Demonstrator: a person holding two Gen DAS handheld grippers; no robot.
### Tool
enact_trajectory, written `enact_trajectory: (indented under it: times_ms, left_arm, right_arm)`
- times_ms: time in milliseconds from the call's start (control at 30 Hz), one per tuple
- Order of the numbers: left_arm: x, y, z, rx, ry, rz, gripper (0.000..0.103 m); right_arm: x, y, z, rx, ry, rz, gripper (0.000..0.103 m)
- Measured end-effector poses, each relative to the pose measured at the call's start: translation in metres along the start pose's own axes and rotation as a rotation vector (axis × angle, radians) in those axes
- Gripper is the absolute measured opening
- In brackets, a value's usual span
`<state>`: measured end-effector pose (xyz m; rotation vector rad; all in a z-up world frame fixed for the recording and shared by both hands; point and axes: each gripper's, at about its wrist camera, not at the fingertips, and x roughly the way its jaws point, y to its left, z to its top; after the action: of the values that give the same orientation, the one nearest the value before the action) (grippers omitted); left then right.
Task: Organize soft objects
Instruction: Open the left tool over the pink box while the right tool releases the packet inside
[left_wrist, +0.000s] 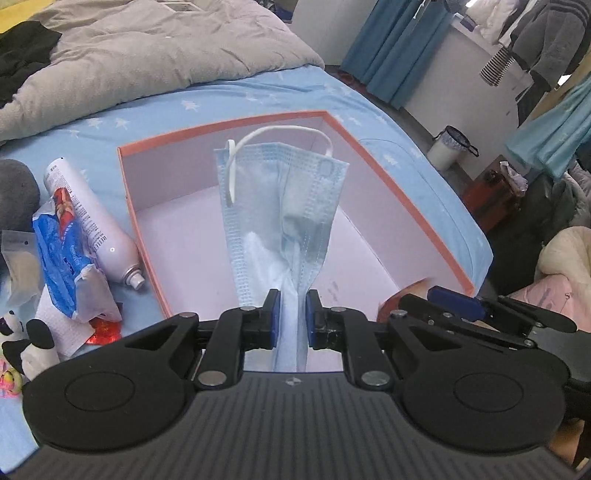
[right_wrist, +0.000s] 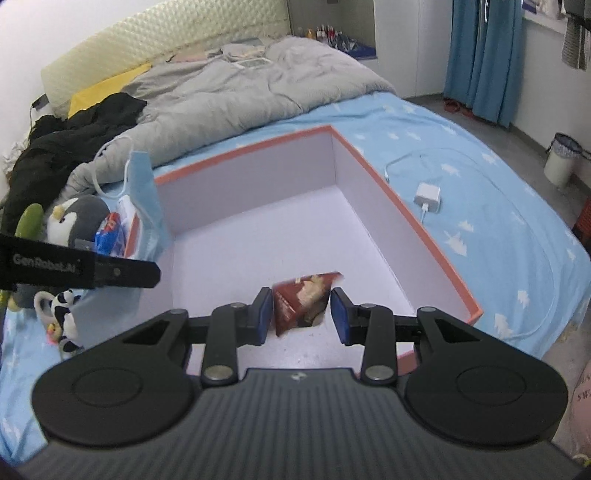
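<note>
A pale blue face mask (left_wrist: 280, 206) with white ear loops hangs from my left gripper (left_wrist: 292, 295), whose blue pads are shut on its bunched end. The mask dangles over an open box (left_wrist: 221, 127) with an orange rim and pale lilac inside, which lies on the blue bedsheet. In the right wrist view my right gripper (right_wrist: 302, 295) is shut on a red snack packet (right_wrist: 299, 299), held low over the near end of the box (right_wrist: 258, 147). The mask (right_wrist: 144, 184) also shows at that box's left wall. The box floor looks bare.
Left of the box lie a white spray can (left_wrist: 92, 221), a blue wrapper (left_wrist: 62, 258) and a panda plush (left_wrist: 22, 339); a penguin plush (right_wrist: 79, 218) sits behind. A grey duvet (right_wrist: 240, 85) covers the far bed. A white charger (right_wrist: 427, 195) lies to the right.
</note>
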<state>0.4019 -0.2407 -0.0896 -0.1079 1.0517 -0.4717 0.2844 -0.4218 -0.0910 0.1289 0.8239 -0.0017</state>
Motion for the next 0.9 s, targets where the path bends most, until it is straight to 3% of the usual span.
enact_trajectory:
  times_ms: [33,67,133,200,400,667,900]
  left_arm:
    - [0.001,0.001,0.000,-0.006,0.006,-0.002,0.033]
    - [0.002,0.003,0.000,-0.016,0.011,-0.005,0.056]
    - [-0.003,0.003,-0.002,-0.015,-0.014,-0.009,0.067]
    - [-0.007,0.002,-0.005,-0.006,-0.033,0.001,0.067]
    - [-0.032,-0.001,-0.017,0.024,-0.096,-0.002,0.067]
    - [-0.079,-0.008,-0.057,0.082,-0.220,0.002,0.067]
    - [-0.102,0.006,-0.098,0.026,-0.272,-0.059,0.067]
  right_arm:
    - [0.000,0.000,-0.001,-0.002,0.002,-0.005,0.038]
    - [0.001,-0.001,-0.001,-0.004,0.004,-0.010,0.040]
    - [0.002,-0.002,-0.002,0.002,0.009,-0.011,0.045]
    - [0.003,-0.005,-0.002,0.020,0.007,-0.004,0.060]
    - [-0.008,-0.003,-0.006,0.014,-0.031,0.003,0.060]
    - [-0.038,0.014,-0.026,-0.035,-0.115,0.032,0.060]
    - [-0.068,0.031,-0.049,-0.056,-0.189,0.077,0.060]
